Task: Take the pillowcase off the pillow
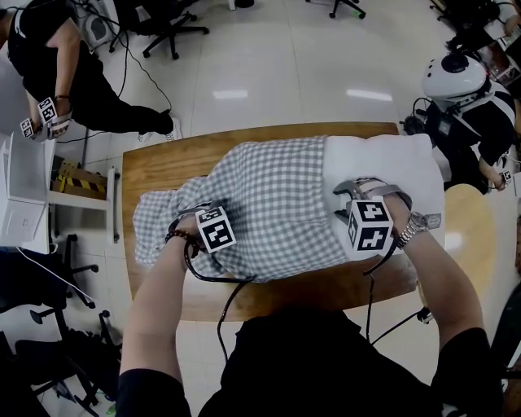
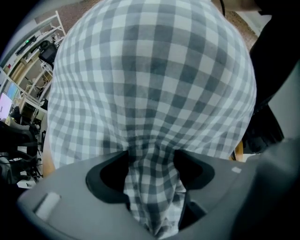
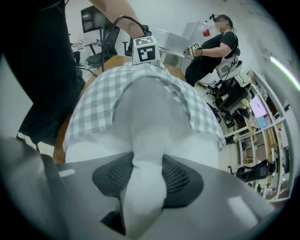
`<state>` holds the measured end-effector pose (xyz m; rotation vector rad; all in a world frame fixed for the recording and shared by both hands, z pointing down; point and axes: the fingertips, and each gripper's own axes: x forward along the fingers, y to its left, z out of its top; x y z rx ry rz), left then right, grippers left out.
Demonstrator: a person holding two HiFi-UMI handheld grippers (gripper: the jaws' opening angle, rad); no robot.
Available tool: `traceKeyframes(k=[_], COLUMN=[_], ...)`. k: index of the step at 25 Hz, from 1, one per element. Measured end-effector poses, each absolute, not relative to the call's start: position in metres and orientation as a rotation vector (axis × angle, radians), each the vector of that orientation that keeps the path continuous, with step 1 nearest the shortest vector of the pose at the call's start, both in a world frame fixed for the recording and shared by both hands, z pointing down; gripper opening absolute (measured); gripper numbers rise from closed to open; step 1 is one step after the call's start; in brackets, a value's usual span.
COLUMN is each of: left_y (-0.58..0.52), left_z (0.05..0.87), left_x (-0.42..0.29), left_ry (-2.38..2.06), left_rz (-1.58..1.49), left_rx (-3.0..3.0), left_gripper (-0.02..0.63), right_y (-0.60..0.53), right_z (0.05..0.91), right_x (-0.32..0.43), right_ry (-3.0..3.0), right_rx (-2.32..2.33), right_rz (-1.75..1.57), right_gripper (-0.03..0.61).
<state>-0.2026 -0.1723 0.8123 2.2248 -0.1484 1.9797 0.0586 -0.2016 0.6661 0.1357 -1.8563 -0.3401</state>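
A grey-and-white checked pillowcase (image 1: 269, 204) covers the left part of a white pillow (image 1: 383, 163), which lies across a wooden table (image 1: 163, 163). The pillow's bare right end sticks out of the case. My left gripper (image 1: 190, 214) is shut on a bunched fold of the pillowcase (image 2: 150, 84); in the left gripper view the cloth runs down between the jaws of that gripper (image 2: 151, 173). My right gripper (image 1: 358, 192) is shut on the bare pillow (image 3: 145, 112), with a pinched ridge of white stuffing squeezed between its jaws (image 3: 147, 178). The edge of the pillowcase (image 3: 103, 93) lies just beyond the jaws.
A person in black (image 1: 49, 57) stands at the far left with grippers. Another person with a white helmet (image 1: 456, 77) is at the right. Office chairs (image 1: 163, 24) stand on the floor beyond the table. A white shelf (image 1: 24, 195) is at the left, a round table (image 1: 472, 236) at the right.
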Motion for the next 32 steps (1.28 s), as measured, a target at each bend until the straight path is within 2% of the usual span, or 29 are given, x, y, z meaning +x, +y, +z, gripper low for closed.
traceKeyframes(k=[1, 4, 8, 19, 29, 32], left_y=[-0.172, -0.168, -0.163, -0.16, -0.153, -0.177], left_z=[0.812, 0.81, 0.806, 0.766, 0.728, 0.693], left_x=[-0.202, -0.2, -0.196, -0.21, -0.259, -0.256], left_ry=[-0.144, -0.119, -0.135, -0.258, -0.351, -0.502], left_rz=[1.983, 1.981, 1.961, 1.867, 1.953, 1.994], left_rx=[2.222, 2.219, 2.231, 2.243, 2.16, 2.33], left_gripper=[0.298, 0.162, 0.017, 0.009, 0.009, 0.009], right_y=[-0.202, -0.205, -0.204, -0.196, -0.186, -0.181], right_z=[0.667, 0.667, 0.659, 0.638, 0.606, 0.604], right_x=[0.059, 0.059, 0.063, 0.091, 0.122, 0.135], right_ry=[-1.849, -1.835, -1.829, -1.801, -1.741, -1.723], right_rx=[0.143, 0.165, 0.179, 0.2, 0.247, 0.264], right_rz=[-0.354, -0.392, -0.406, -0.404, -0.426, -0.428], right_gripper=[0.159, 0.06, 0.023, 0.014, 0.012, 0.012])
